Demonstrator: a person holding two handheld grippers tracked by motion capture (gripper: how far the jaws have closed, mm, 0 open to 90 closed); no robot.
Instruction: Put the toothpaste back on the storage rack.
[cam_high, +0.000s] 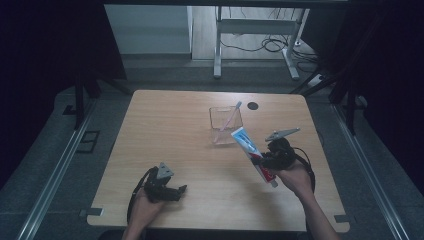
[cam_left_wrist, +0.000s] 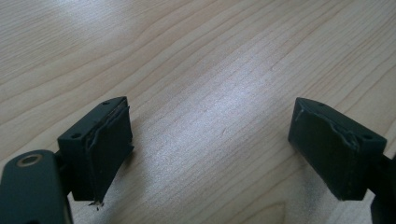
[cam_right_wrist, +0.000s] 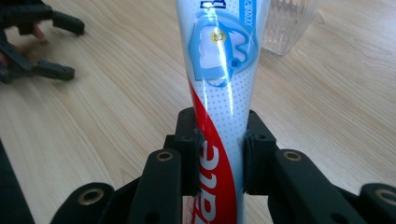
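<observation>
Broad, pale wood-grain rectangular surface (cam_high: 170, 150), with a small dark round spot (cam_high: 253, 105) near its far edge. Right of centre, toward the far side, a clear ribbed square plastic cup (cam_high: 226, 123), standing upright and holding a slim pink toothbrush (cam_high: 230, 115) that leans out over the rim. Just nearer than the cup, a white, red and blue toothpaste tube (cam_high: 252, 154), held off the surface at a slant, flat crimped end toward the cup, cap end toward the person's hand. Pinched across its red-lettered lower half by the right black two-jaw tool (cam_right_wrist: 220, 154), jaws pressed against both sides of the tube. At the near left, well apart from the cup and tube, the left black two-jaw tool (cam_left_wrist: 210, 149), low over bare wood, jaws spread wide with nothing between them, worn dark pads (cam_left_wrist: 109, 149) facing inward.
</observation>
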